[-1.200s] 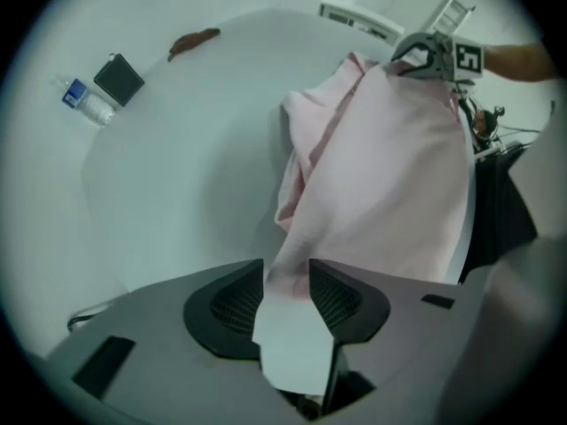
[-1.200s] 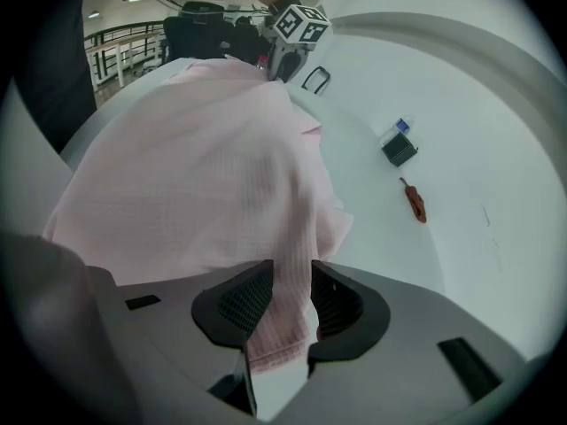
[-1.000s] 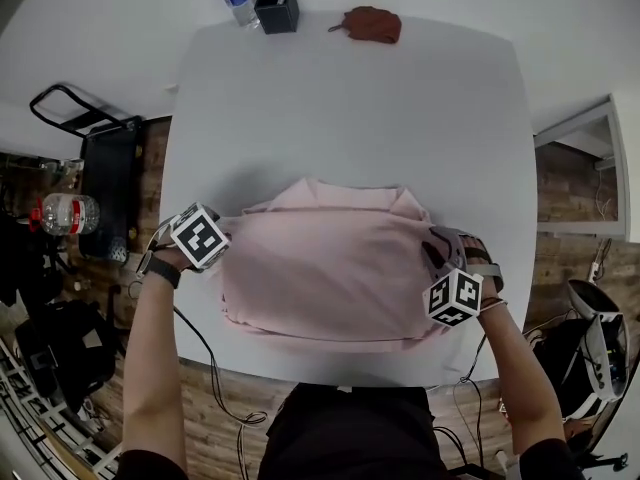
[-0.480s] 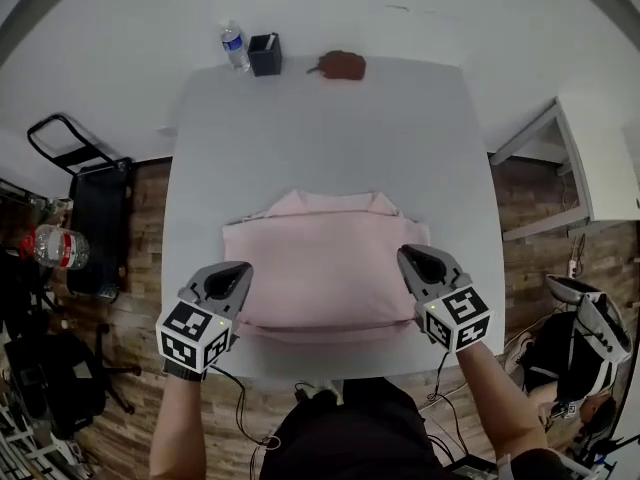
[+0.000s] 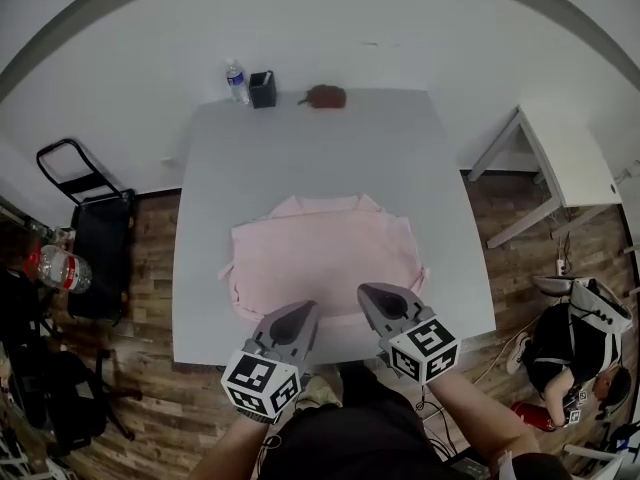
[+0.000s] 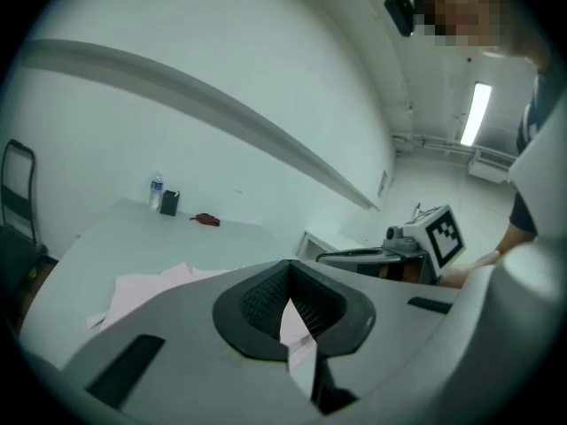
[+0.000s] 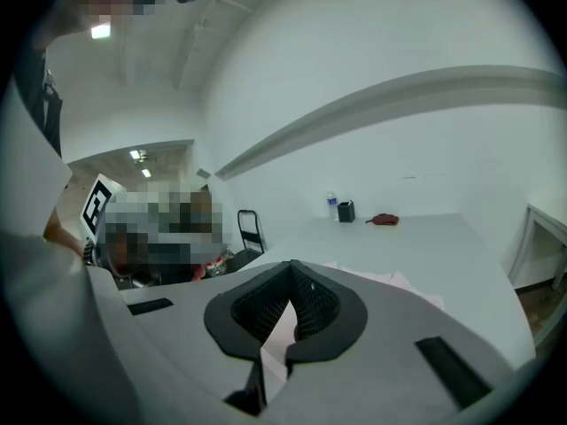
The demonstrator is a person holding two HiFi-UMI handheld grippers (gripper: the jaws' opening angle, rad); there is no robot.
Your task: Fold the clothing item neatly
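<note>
The pink garment (image 5: 325,258) lies folded in a flat rectangle on the near half of the grey table (image 5: 330,148), and no gripper touches it. Both grippers hang raised above the table's near edge and point toward the far wall. My left gripper (image 5: 303,313) is shut with nothing in it. My right gripper (image 5: 372,294) has just been closing and is shut with nothing between its jaws. In the left gripper view the garment (image 6: 146,290) shows beyond the shut jaws (image 6: 288,304). Pink cloth (image 7: 390,282) lies past the jaws (image 7: 291,304) in the right gripper view.
At the table's far edge stand a water bottle (image 5: 235,80), a small black box (image 5: 262,89) and a reddish-brown item (image 5: 325,96). A black folding cart (image 5: 80,183) stands on the floor at left, a white side table (image 5: 565,163) at right.
Both grippers left the garment's sides, rose and came together over the near edge, and their jaws closed. The garment stays flat on the table. The head view has pulled back.
</note>
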